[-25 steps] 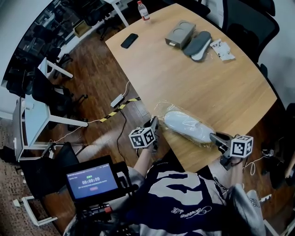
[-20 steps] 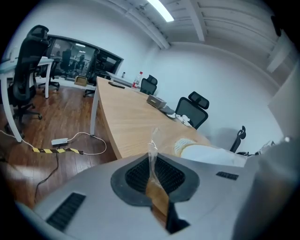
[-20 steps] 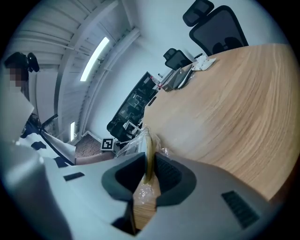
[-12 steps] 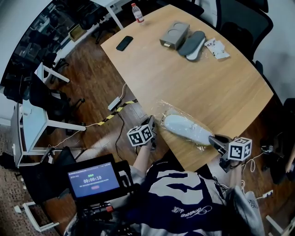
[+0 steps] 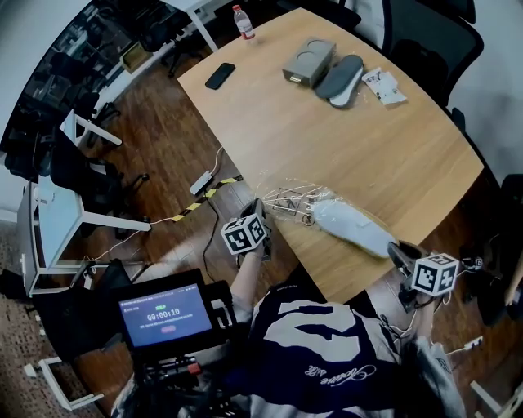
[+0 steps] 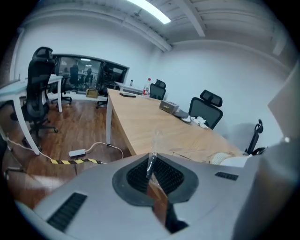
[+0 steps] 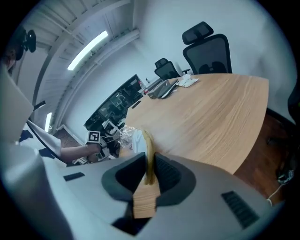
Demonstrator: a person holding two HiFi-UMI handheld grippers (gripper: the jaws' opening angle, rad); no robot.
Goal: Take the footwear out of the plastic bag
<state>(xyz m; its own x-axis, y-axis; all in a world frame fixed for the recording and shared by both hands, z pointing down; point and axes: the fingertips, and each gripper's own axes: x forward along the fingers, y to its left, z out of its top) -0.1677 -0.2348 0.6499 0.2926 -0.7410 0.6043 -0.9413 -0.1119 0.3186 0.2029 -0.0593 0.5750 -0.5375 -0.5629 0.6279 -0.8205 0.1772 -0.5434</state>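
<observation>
A white slipper (image 5: 353,226) with a yellowish sole lies near the front edge of the wooden table (image 5: 327,139), now mostly outside the clear plastic bag (image 5: 292,198). The bag is crumpled and stretched at the slipper's left end. My left gripper (image 5: 258,207) is shut on a strip of the bag's film (image 6: 151,161) just off the table's left edge. My right gripper (image 5: 398,251) is shut on the slipper's heel end, and in the right gripper view the thin sole edge (image 7: 148,154) stands between its pads. The bag (image 7: 123,136) shows beyond it.
A grey box (image 5: 309,62), a grey insole pair (image 5: 343,78) and a plastic packet (image 5: 384,86) lie at the table's far end, with a phone (image 5: 219,76) and a bottle (image 5: 243,22). Office chairs (image 5: 433,41) stand behind; cables (image 5: 204,184) run on the floor at left.
The slipper has slid right, out of the bag, with my right gripper pulling it toward the front right corner. The bag has bunched up and emptied by my left gripper.
</observation>
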